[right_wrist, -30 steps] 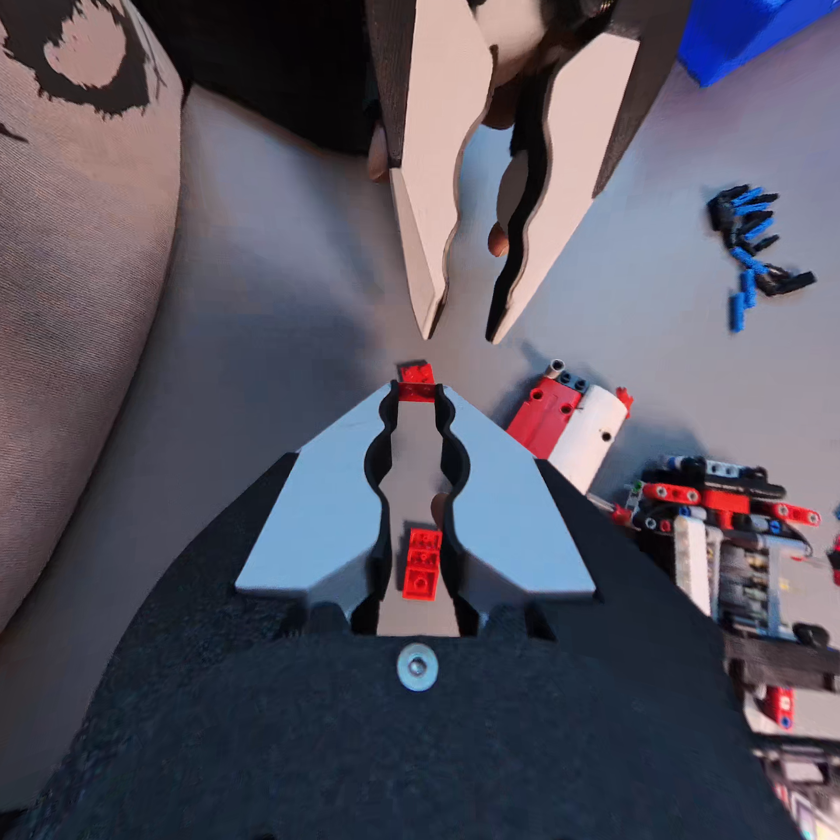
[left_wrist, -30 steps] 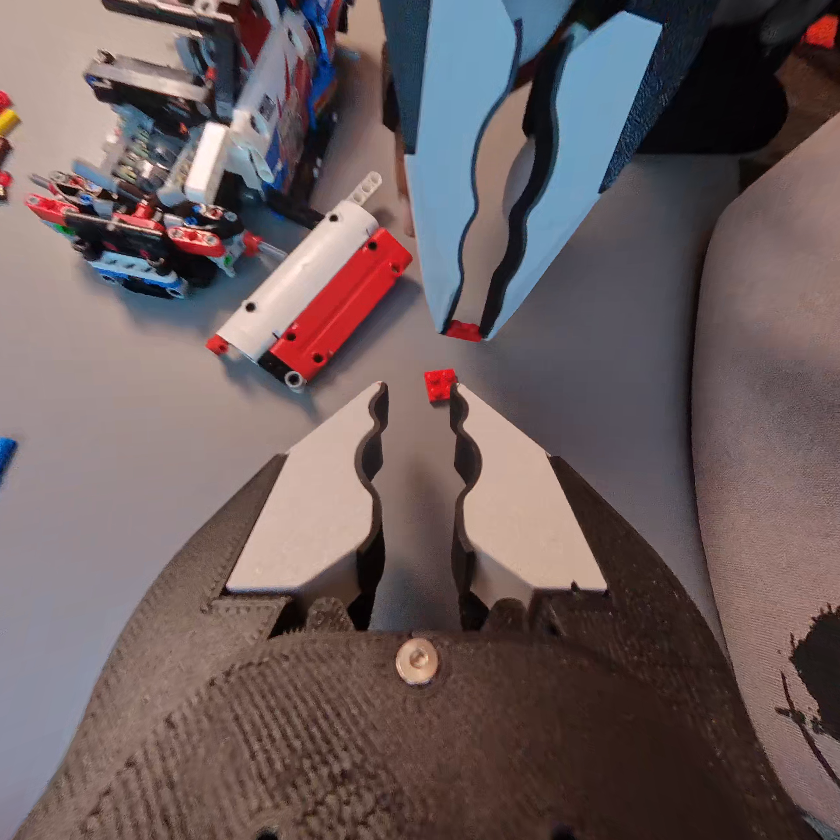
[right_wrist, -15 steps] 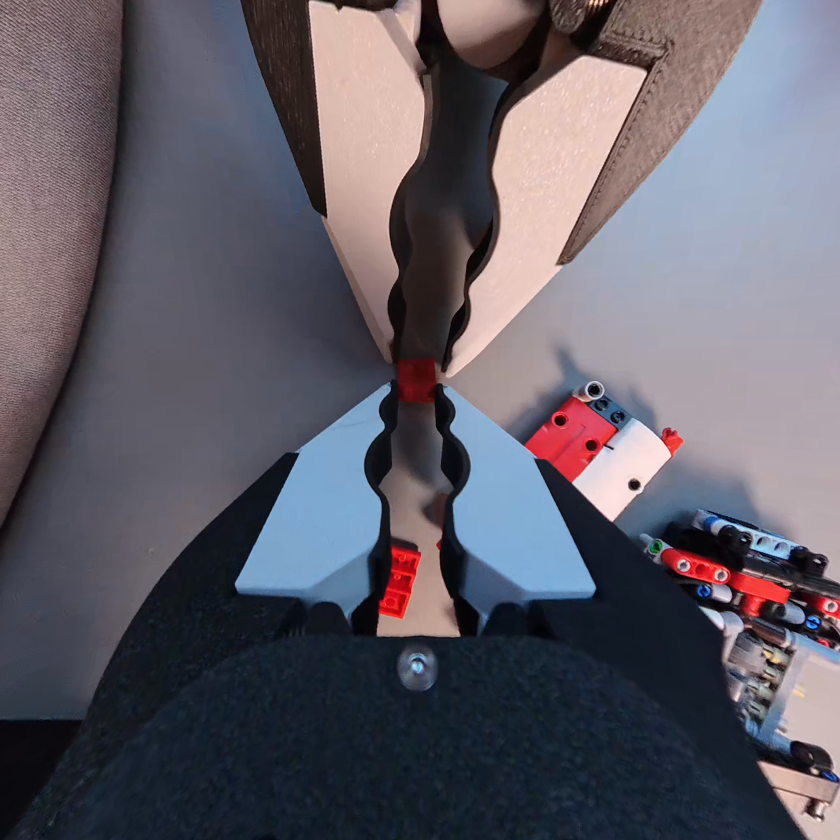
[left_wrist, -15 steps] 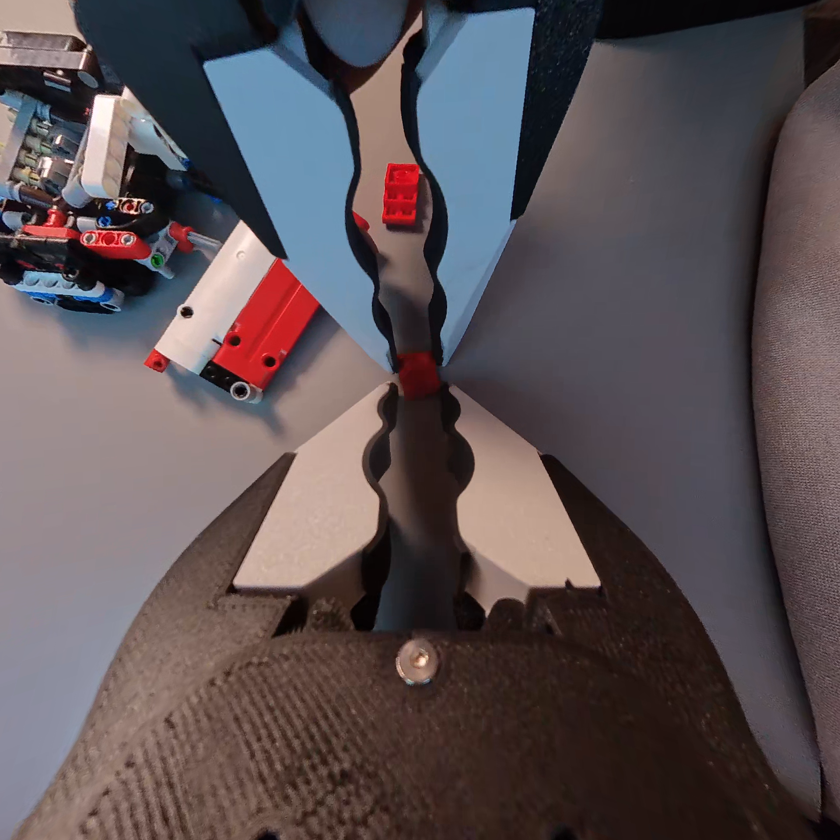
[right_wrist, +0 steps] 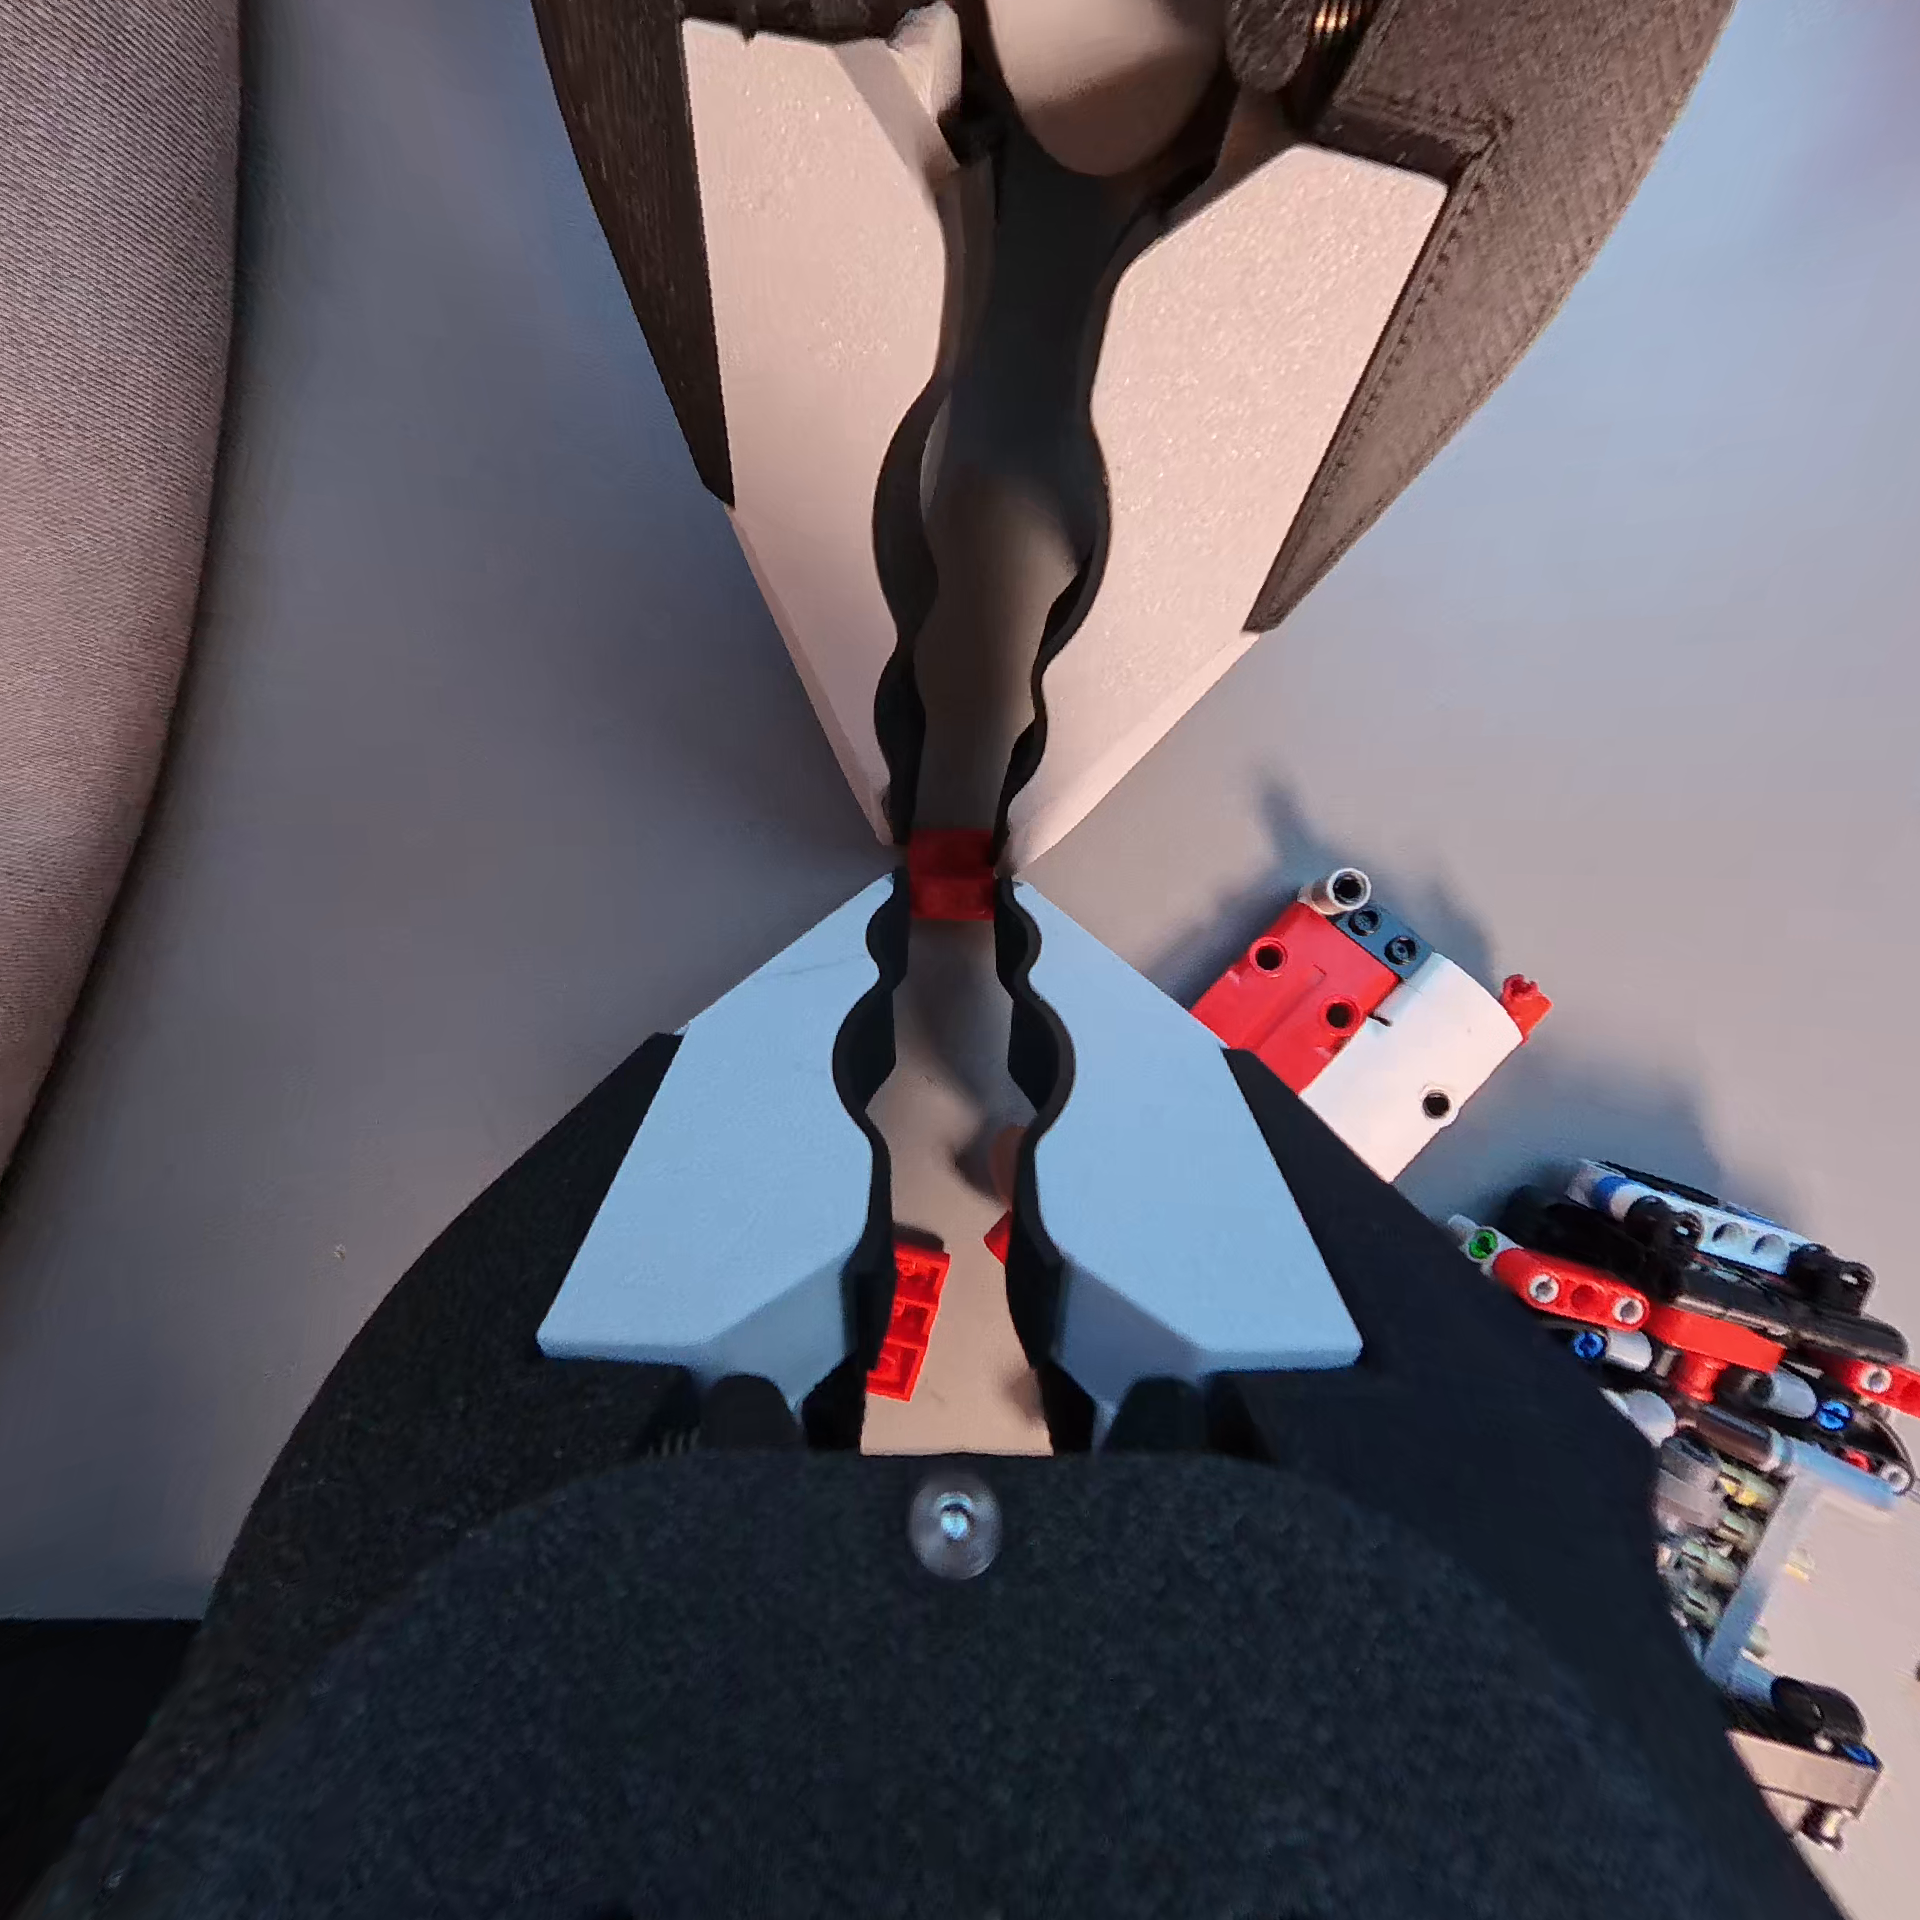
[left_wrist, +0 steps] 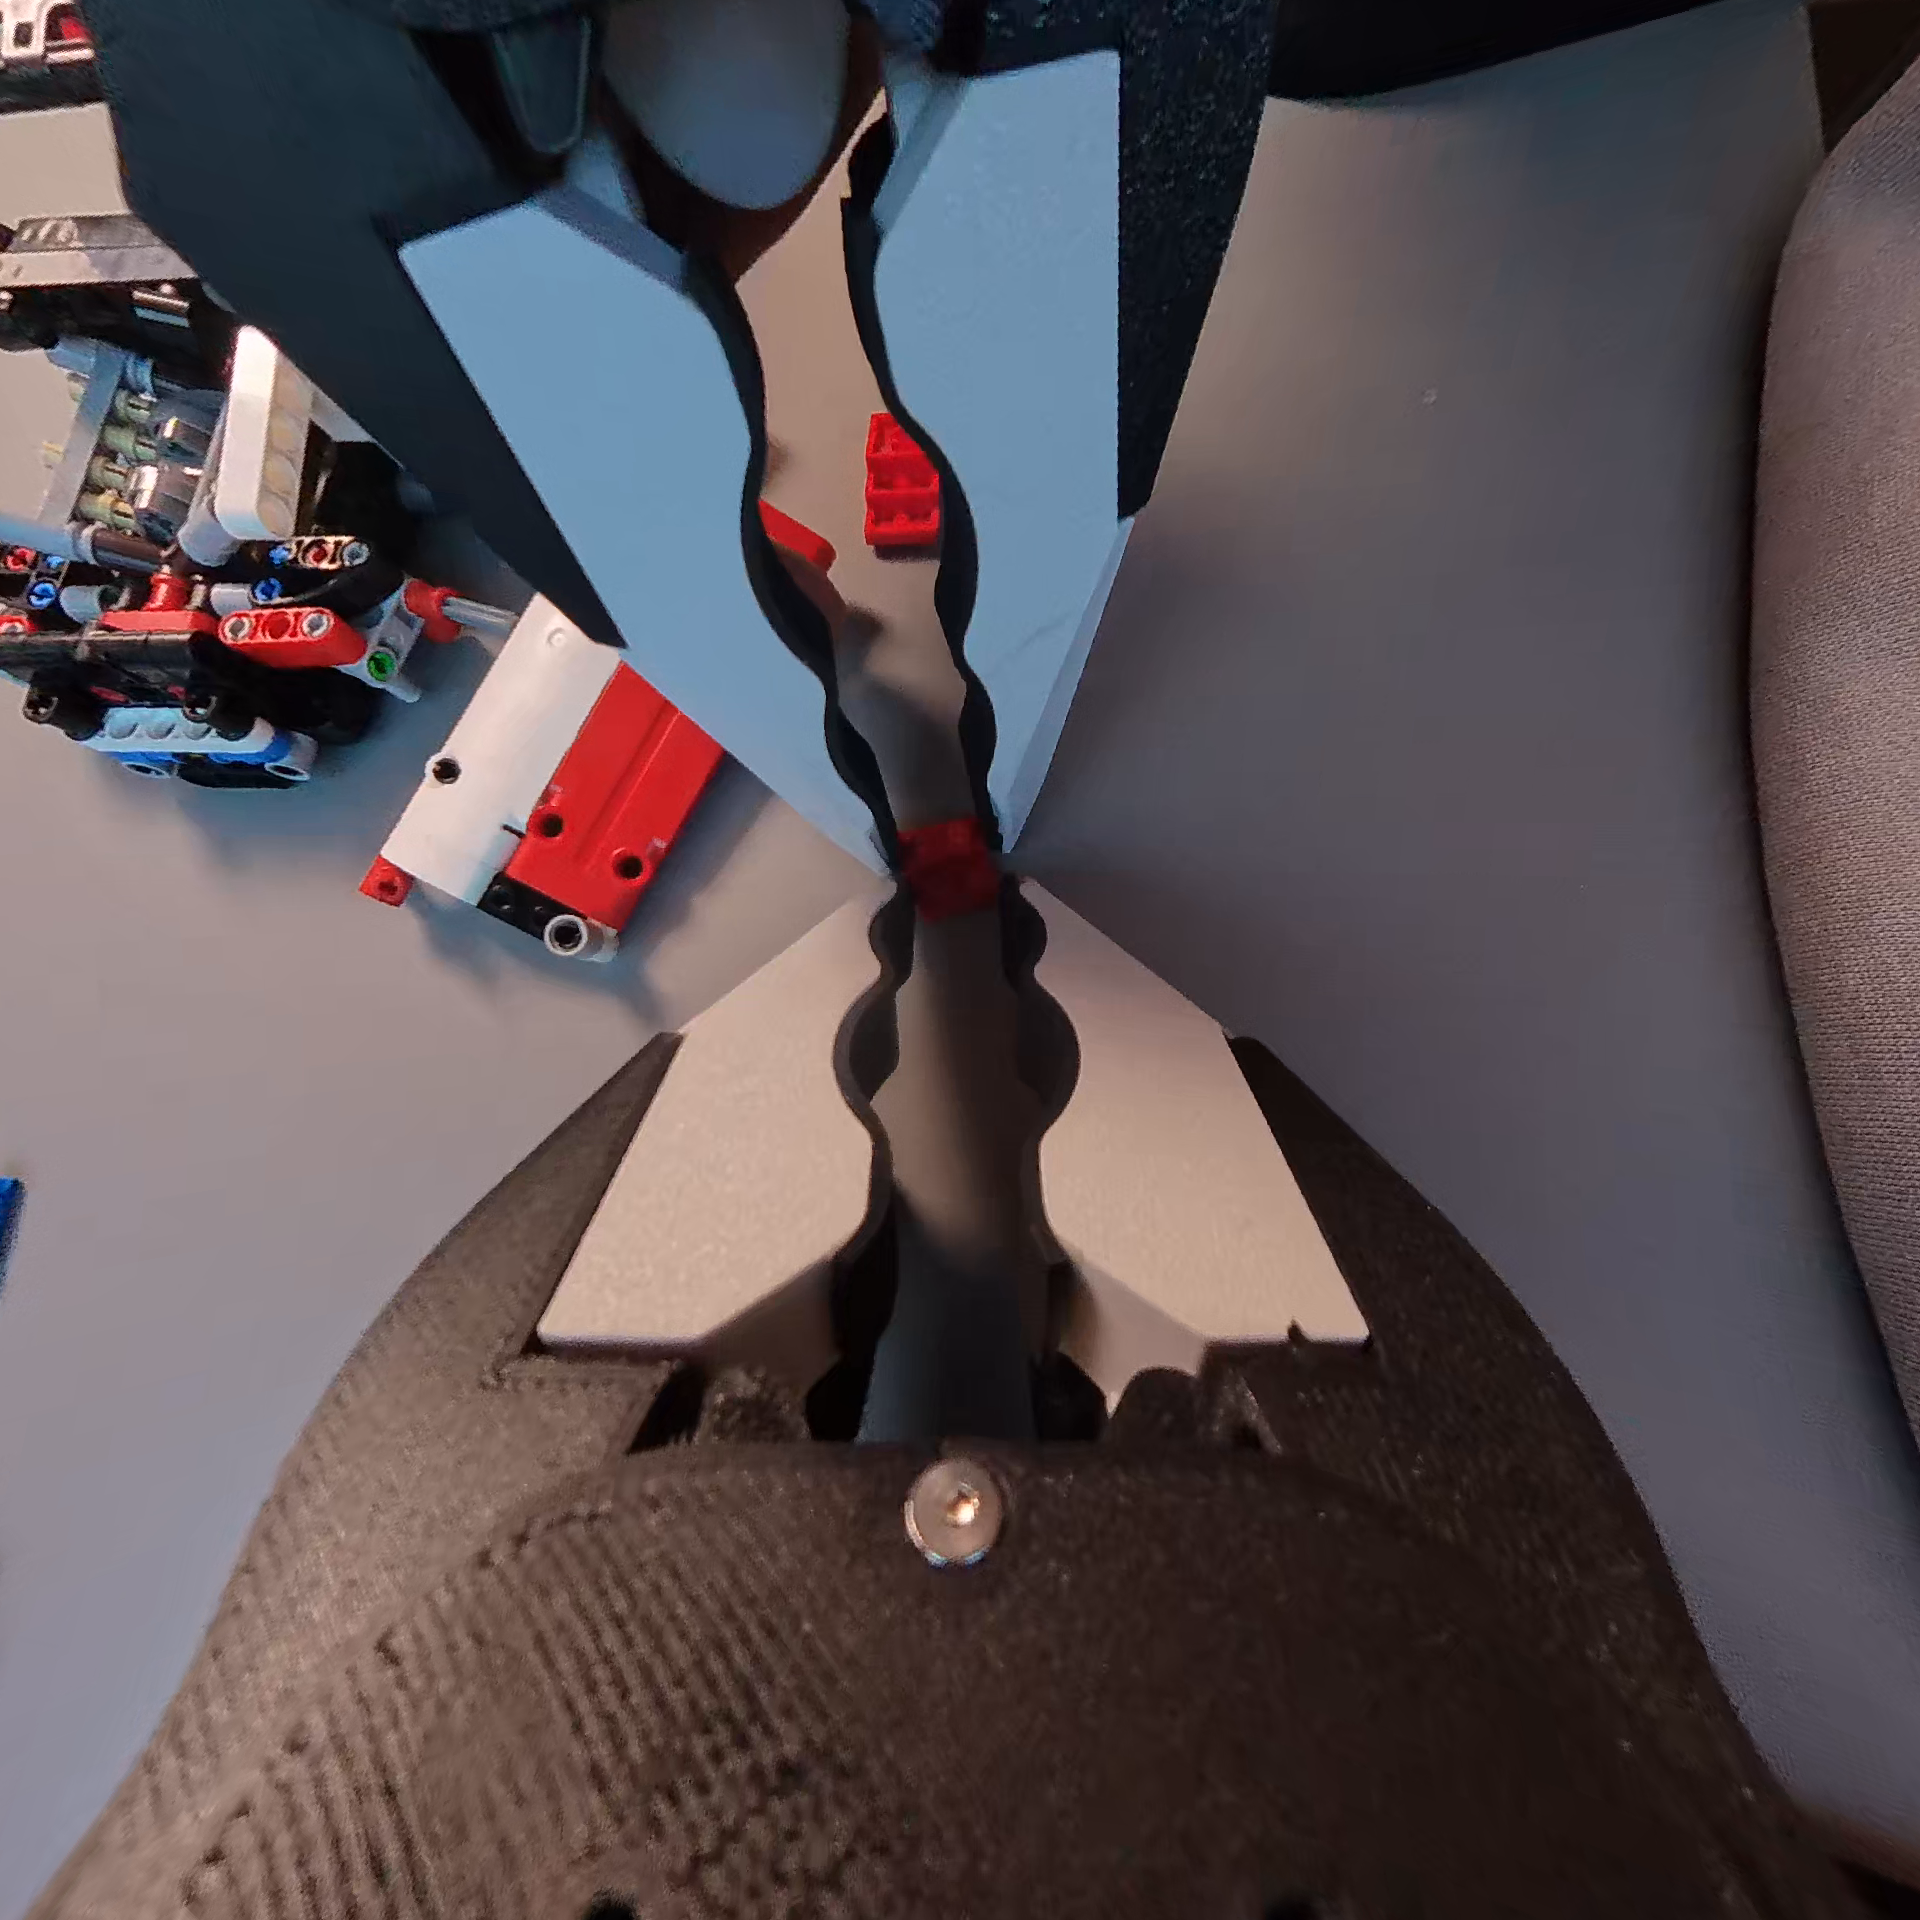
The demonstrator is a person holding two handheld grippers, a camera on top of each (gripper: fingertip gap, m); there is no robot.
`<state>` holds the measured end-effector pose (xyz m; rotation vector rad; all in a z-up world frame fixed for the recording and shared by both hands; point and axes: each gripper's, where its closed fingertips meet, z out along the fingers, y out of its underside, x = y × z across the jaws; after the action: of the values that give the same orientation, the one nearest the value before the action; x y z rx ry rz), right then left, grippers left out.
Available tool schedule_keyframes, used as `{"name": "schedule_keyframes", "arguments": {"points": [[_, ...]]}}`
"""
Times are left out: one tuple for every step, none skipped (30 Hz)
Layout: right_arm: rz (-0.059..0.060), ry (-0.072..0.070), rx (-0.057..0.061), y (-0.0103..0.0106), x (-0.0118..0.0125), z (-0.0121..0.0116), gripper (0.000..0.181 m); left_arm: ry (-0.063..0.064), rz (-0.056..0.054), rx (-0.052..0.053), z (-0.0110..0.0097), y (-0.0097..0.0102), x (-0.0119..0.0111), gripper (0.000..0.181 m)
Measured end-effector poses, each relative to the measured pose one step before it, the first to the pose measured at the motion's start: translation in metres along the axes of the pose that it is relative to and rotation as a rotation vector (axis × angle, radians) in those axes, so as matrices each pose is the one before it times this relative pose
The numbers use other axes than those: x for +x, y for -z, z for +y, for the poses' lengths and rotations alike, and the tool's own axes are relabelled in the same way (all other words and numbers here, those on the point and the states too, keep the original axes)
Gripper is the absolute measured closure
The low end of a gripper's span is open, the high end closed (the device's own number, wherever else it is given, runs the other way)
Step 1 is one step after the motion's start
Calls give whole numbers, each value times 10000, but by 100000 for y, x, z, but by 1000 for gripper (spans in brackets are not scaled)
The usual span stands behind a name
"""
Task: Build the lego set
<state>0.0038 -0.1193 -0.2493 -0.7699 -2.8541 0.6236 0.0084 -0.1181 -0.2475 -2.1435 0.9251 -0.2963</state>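
My left gripper point(left_wrist: 948, 916) and my right gripper point(right_wrist: 951, 902) meet tip to tip just above the grey table point(left_wrist: 1403, 831). Between the tips sits a small red Lego piece point(left_wrist: 948, 878), which looks like two thin layers in the right wrist view point(right_wrist: 948, 878). Both grippers are shut on it, one from each end. The right gripper point(left_wrist: 940, 836) comes in from the top of the left wrist view. The left gripper point(right_wrist: 945, 831) comes in from the top of the right wrist view.
A red brick point(left_wrist: 899, 483) and part of another red piece point(left_wrist: 795, 540) lie on the table under the right gripper. A red and white panel assembly point(left_wrist: 561, 790) lies beside the partly built model point(left_wrist: 187, 582). Grey fabric point(left_wrist: 1849, 727) borders the table. Less than 4 cm separates the two grippers' tips.
One second ago my left gripper was open beside a small red plate on the table. The grippers then came together tip to tip on the red piece and have held that for half a second.
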Motion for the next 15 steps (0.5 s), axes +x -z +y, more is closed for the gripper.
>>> {"name": "schedule_keyframes", "arguments": {"points": [[-28, -29, -99, -17, 6, -3, 169, -57, -90, -33, 26, 44, -70, 165], [-22, 5, -65, -24, 26, -39, 169, -39, -86, -68, 68, 75, -66, 164], [-22, 13, -41, -34, 28, -60, 169, 15, -39, -81, 96, 84, -40, 164], [-24, -8, -47, -35, 16, -40, 169, 46, 29, -51, 83, 74, 50, 165], [-23, -3, -66, -15, 16, -26, 169, 52, 3, -11, 53, 29, 13, 166], [-28, -3, -95, -13, 16, -7, 169, 19, 0, -11, 29, 23, 20, 166], [-8, 9, -89, -5, 22, -14, 169, -18, 11, -13, 18, 1, 52, 168], [5, 50, -53, -20, 25, -42, 169, -41, -11, 13, -11, 6, 12, 168], [4, 39, -26, -2, 4, 13, 169, -16, 4, 17, 3, 3, 9, 168], [-9, -53, 1, -3, 3, -8, 169, 33, 31, 8, 14, -3, 4, 169], [15, -50, 29, -36, 6, 2, 169, 49, 44, 10, 5, 1, 4, 169], [46, -19, 43, -84, 0, -6, 168, 19, 34, 11, 6, 8, 4, 169], [70, 23, 99, -69, 29, -60, 168, -3, 13, 4, 0, 1, -6, 169], [43, 16, 84, -5, -3, -42, 168, -10, 0, 3, 0, 3, 0, 169], [20, -23, 60, 6, 1, 4, 168, -7, -3, 3, 0, 3, -1, 169]]}}
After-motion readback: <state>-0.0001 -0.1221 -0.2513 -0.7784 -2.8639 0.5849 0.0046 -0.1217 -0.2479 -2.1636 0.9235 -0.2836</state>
